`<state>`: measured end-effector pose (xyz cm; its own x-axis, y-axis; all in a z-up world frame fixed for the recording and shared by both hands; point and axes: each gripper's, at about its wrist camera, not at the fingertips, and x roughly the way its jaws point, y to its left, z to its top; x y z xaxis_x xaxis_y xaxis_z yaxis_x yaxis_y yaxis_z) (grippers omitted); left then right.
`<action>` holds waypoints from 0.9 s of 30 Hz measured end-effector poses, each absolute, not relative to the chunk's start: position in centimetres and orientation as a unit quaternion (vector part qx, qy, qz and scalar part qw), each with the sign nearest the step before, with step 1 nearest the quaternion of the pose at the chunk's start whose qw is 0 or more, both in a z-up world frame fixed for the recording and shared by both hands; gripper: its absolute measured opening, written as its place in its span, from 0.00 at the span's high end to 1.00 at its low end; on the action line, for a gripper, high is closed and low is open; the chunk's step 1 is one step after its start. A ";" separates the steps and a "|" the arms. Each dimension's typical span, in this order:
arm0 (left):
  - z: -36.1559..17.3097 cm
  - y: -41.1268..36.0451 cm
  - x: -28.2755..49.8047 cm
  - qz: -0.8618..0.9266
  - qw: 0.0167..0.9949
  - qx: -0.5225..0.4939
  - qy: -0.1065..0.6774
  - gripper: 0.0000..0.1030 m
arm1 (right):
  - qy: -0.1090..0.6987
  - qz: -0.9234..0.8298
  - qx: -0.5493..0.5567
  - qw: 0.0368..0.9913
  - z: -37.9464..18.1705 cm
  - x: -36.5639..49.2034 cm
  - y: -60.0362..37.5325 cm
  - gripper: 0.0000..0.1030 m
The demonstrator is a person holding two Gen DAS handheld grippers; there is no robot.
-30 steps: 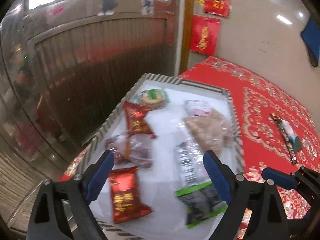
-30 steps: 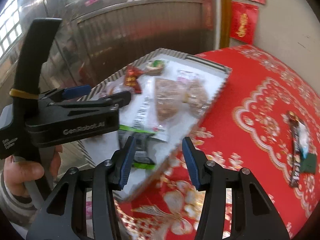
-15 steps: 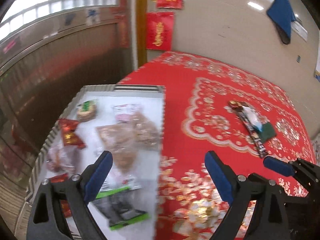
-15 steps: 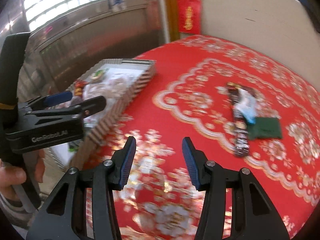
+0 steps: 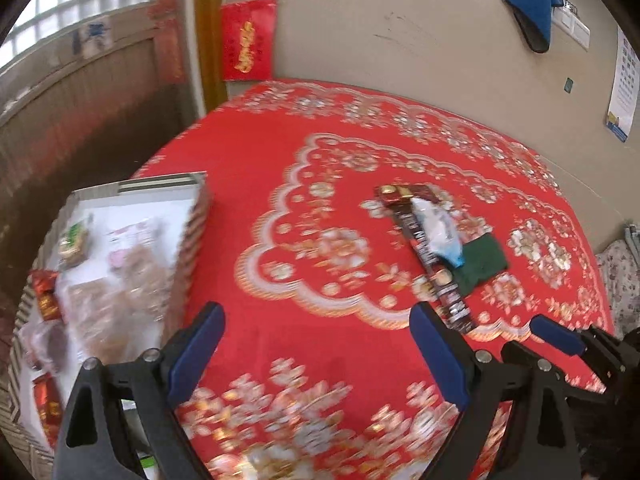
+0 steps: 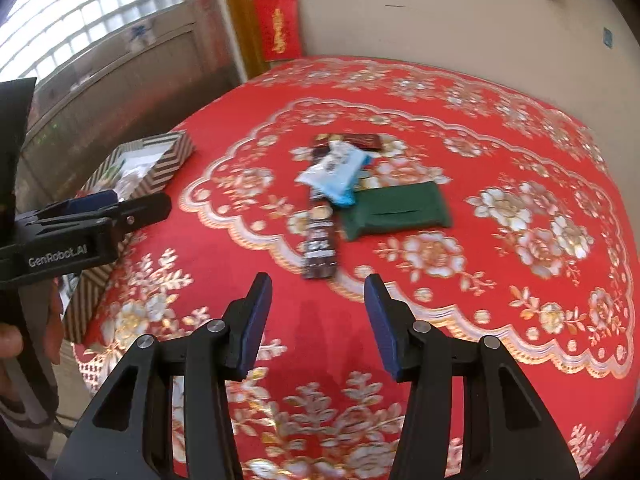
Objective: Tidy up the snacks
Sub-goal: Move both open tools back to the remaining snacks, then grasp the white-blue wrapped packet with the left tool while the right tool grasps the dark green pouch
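A small pile of snacks lies mid-table on the red cloth: a long dark bar (image 6: 320,236) (image 5: 436,264), a white and blue packet (image 6: 334,172) (image 5: 438,232) across it, a dark green packet (image 6: 394,210) (image 5: 482,264) and a dark red packet (image 6: 362,141) behind. My right gripper (image 6: 316,314) hovers open just short of the bar, nothing between its fingers. My left gripper (image 5: 316,356) is open wide and empty, over bare cloth between the pile and the striped tray (image 5: 192,236) (image 6: 160,168), which holds several snack packets.
The round table's red flowered cloth (image 6: 500,280) spreads to the right and front. A beige wall with red hangings (image 5: 248,40) stands behind, a wooden partition to the left. A hand (image 6: 12,344) holds the left tool at the right wrist view's left edge.
Both grippers have swung right, away from the tray toward the snack pile in the middle of the table. The tray has slid to the left edge of both views. Both stay open and empty.
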<state>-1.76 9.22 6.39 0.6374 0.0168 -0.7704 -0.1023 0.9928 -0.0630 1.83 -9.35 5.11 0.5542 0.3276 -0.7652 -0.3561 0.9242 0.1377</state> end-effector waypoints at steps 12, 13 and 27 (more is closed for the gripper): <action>5.2 3.4 7.3 0.010 0.877 -0.035 0.479 0.08 | 0.433 0.171 0.007 0.885 5.0 4.1 -12.9 0.53; 5.0 3.1 7.9 0.009 0.875 -0.032 0.483 0.08 | 0.436 0.169 0.009 0.884 4.8 4.4 -13.1 0.53; 2.2 1.2 12.1 0.003 0.855 -0.010 0.518 0.27 | 0.437 0.165 0.021 0.884 5.0 9.1 -14.5 0.53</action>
<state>12.06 1.24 2.20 0.4629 -0.0052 -0.8864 -0.0150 0.9998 -0.0137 9.06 -14.52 5.04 0.5639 0.3105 -0.7653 -0.2736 0.9445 0.1816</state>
